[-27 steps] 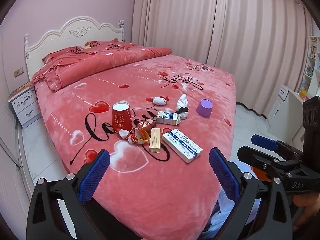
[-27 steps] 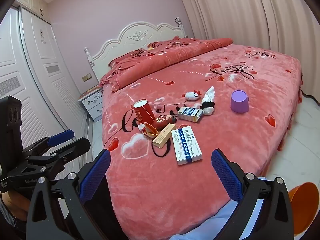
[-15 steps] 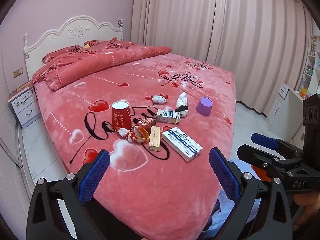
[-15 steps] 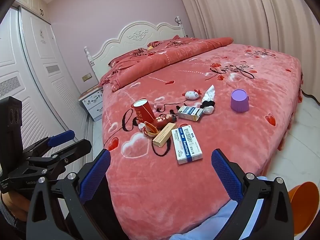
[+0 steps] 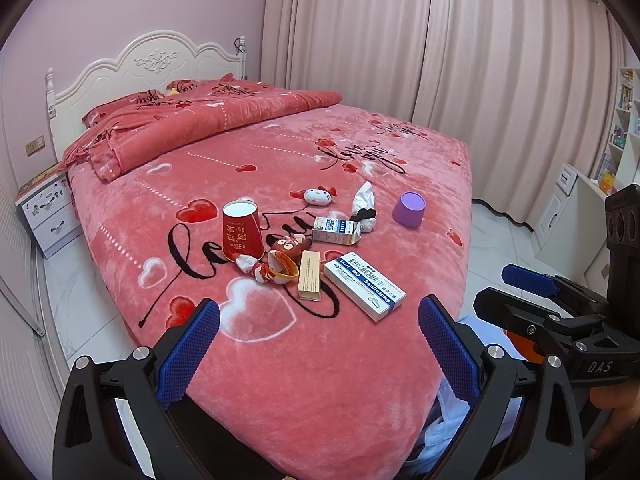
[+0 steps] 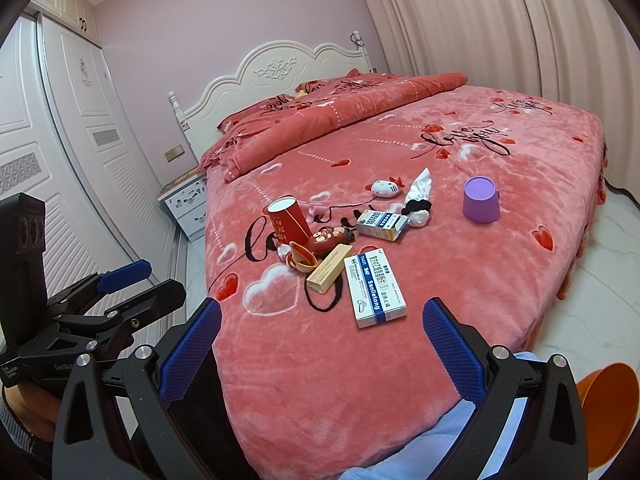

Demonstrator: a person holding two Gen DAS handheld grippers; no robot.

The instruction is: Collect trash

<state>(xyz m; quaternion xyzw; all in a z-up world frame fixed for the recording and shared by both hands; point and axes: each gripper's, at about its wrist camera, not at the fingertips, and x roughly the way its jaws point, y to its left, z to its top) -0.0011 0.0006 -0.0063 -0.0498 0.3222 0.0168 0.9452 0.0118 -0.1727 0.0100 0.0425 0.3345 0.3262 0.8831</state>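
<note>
Pink bed (image 5: 280, 360); purple cup (image 5: 408, 209), perhaps upturned, beyond scattered boxes (image 5: 364, 286).

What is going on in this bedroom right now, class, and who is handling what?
A person holds a two-finger gripper in each hand over the near end of a pink bed. The left gripper and right gripper are both wide open and hold nothing. The litter lies untouched on the cover: a red paper cup, a white-and-blue box, a tan box, a small carton, crumpled tissue and a purple cup. Nothing has been picked up.
</note>
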